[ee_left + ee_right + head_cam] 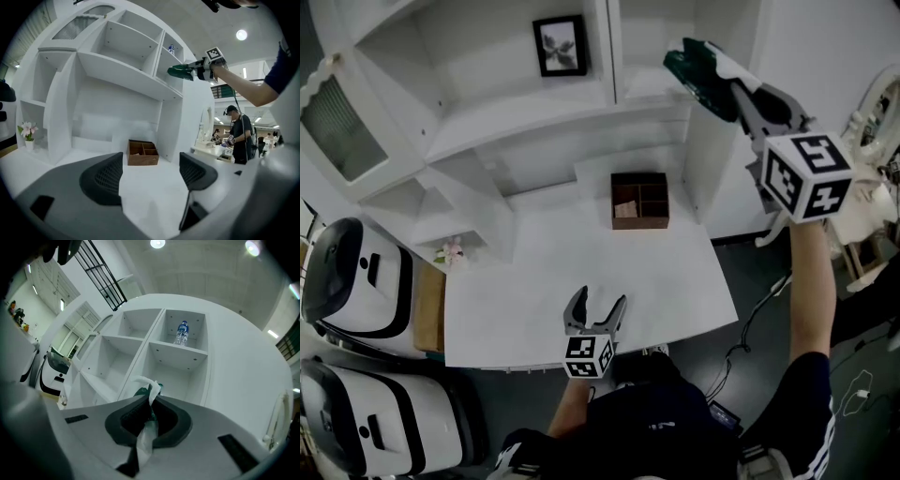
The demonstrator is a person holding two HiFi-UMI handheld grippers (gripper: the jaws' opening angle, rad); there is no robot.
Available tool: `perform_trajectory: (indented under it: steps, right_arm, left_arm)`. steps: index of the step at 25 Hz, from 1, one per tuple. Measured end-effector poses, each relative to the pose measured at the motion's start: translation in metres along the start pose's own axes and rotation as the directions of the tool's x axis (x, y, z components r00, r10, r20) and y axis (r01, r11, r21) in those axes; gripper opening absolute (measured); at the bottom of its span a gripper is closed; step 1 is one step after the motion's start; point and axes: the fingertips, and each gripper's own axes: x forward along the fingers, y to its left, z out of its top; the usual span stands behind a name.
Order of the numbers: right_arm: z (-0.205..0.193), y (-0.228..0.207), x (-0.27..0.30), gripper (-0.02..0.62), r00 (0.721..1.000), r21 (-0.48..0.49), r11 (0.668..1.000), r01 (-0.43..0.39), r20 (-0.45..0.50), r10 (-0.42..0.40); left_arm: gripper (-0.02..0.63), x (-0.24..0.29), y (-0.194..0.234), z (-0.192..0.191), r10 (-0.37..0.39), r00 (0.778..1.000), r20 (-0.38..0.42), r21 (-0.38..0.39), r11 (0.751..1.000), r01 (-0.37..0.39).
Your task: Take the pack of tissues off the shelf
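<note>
The pack of tissues [698,67] is dark green with a white wrap end. It hangs in the air in front of the white shelf unit [516,122], off the shelf boards, with my right gripper [727,92] shut on it at arm's length, high on the right. In the right gripper view the pack [142,394] sticks out between the closed jaws of that gripper [149,423]. From the left gripper view, the pack [180,71] shows beside the upper right compartment. My left gripper [600,306] stands open and empty low over the white table [534,281].
A brown wooden divider box [639,200] sits at the back of the table. A framed picture [560,44] stands on a shelf, and a water bottle [181,333] in the top right compartment. Small flowers [450,251] and white machines [347,281] are at left. A person [240,133] stands far right.
</note>
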Motion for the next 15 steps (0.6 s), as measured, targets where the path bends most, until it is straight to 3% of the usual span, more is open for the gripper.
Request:
perform_trajectory:
  steps: [15]
  right_arm:
    - [-0.055,0.059,-0.061,0.012,1.000,0.015,1.000,0.019,-0.023,-0.018]
  left_arm:
    - [0.374,-0.010,-0.018,-0.001,-0.068,0.998,0.007,0.029,0.997,0.068]
